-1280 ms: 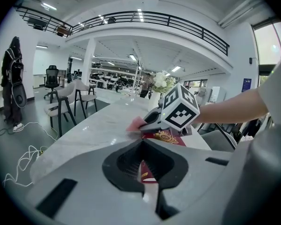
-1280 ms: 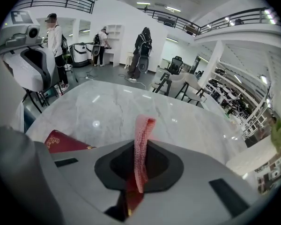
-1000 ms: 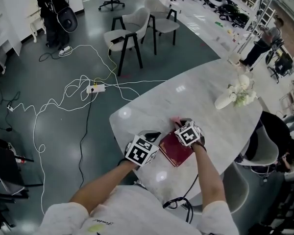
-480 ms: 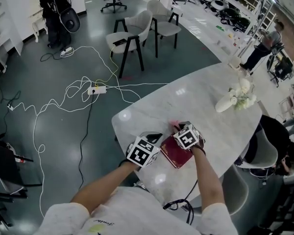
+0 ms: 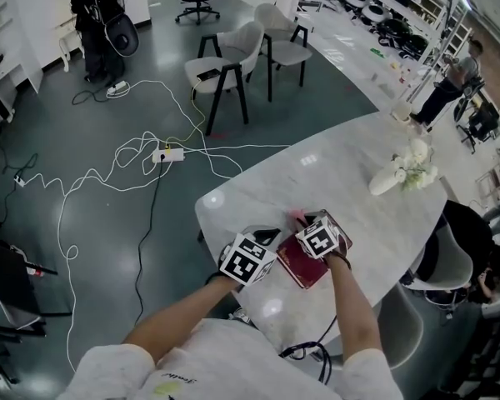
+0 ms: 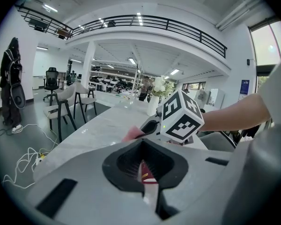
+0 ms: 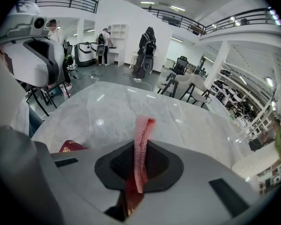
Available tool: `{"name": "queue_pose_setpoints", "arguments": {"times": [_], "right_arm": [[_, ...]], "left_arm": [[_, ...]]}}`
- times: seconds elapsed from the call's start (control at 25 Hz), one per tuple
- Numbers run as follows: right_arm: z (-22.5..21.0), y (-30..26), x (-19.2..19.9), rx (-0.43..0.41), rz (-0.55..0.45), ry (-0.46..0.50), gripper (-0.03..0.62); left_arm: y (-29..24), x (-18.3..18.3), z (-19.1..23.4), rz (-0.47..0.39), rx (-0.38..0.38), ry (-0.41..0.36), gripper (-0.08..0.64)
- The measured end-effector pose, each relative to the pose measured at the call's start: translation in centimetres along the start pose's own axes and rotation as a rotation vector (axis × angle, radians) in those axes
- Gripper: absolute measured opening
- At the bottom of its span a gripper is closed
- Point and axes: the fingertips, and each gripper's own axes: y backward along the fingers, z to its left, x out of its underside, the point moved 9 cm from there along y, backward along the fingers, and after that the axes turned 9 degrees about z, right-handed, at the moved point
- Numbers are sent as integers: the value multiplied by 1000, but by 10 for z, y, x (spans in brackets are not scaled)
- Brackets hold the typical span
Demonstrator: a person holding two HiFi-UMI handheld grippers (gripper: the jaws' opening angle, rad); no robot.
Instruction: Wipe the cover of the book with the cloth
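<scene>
Maroon book (image 5: 303, 267) clamped in left hand-held gripper (image 6: 143, 171), pink cloth (image 7: 142, 142) in right hand-held gripper (image 7: 138, 177).

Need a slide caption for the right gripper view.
Right gripper shut on the pink cloth, which stands upright over the marble table; maroon book corner at lower left.

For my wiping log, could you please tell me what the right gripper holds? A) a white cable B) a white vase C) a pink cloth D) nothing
C: in the right gripper view, the right gripper is shut on the pink cloth, which sticks up from between its jaws.
</scene>
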Motion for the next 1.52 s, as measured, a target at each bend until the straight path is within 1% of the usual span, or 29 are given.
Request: {"name": "queue_pose_setpoints", "arguments": {"times": [0.8,1.08,1.52], "right_arm": [[26,1,-13,-13,-31,7,17],[37,6,-16,-21,-14,-5,17],[52,12,-19,-22,-14,0,17]], "left_arm": [[15,4,1,-14,16,-4,6],[20,7,2,-13,20,-9,6],[30,10,-1,-18,27,-16,6]]}}
